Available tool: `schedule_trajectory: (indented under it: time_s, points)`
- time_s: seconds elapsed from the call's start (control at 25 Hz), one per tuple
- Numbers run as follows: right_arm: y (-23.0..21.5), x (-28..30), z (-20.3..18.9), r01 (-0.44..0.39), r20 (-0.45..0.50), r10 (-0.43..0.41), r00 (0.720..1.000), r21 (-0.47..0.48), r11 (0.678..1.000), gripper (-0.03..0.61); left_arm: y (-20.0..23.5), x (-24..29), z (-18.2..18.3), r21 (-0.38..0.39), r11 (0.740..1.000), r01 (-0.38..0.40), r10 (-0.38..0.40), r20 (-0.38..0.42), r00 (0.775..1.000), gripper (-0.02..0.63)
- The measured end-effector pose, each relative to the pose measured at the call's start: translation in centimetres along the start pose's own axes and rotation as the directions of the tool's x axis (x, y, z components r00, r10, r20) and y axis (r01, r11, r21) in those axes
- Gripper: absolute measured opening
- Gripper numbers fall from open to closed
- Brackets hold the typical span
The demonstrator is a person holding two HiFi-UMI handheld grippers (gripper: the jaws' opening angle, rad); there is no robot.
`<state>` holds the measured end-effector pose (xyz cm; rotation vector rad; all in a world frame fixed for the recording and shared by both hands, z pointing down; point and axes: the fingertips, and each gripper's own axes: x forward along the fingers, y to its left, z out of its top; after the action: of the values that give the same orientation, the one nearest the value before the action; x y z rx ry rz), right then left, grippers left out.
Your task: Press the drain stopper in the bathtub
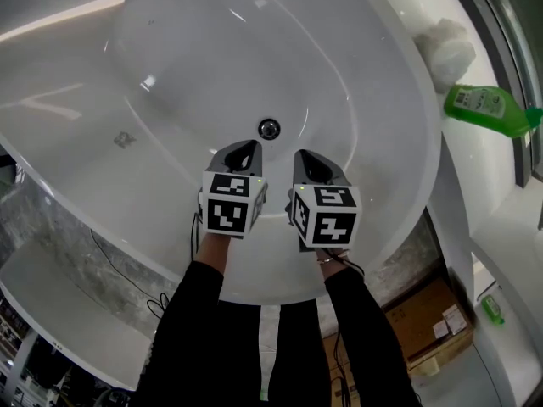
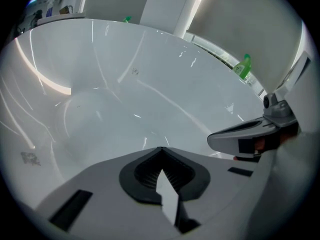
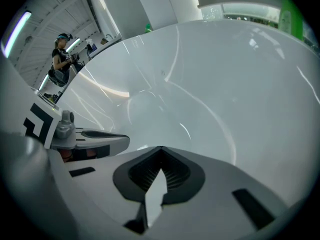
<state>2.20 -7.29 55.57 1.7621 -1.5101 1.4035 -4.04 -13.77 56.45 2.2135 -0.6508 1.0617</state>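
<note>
The round chrome drain stopper (image 1: pixel 269 128) sits on the floor of the white bathtub (image 1: pixel 382 75), near the tub's near end. My left gripper (image 1: pixel 246 147) hangs just short of it and slightly left, jaws shut on nothing. Beside it, my right gripper (image 1: pixel 307 156) is level with it, also shut and empty. Both point into the tub, above its near wall. In the left gripper view the left gripper (image 2: pixel 160 148) faces bare tub wall, with the right gripper (image 2: pixel 240 136) at its side. The right gripper (image 3: pixel 161 147) sees the same. Neither gripper view shows the stopper.
A green bottle (image 1: pixel 490 110) lies on the tub's right ledge, behind a white bundle (image 1: pixel 447 47). Cardboard boxes (image 1: pixel 428 320) stand on the floor at lower right. A person (image 3: pixel 62 59) stands far off beyond the tub's rim.
</note>
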Motion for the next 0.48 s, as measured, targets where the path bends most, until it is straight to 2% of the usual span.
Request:
schedule_trajectory:
  time_s: [0.48]
  points:
    - [0.6,-3.8,0.3,-0.025,0.021,0.025,0.999,-0.007,1.000,0.002,-1.3,-5.6,1.4,0.000,1.000,-0.015,0.015,0.057,0.998,0.006]
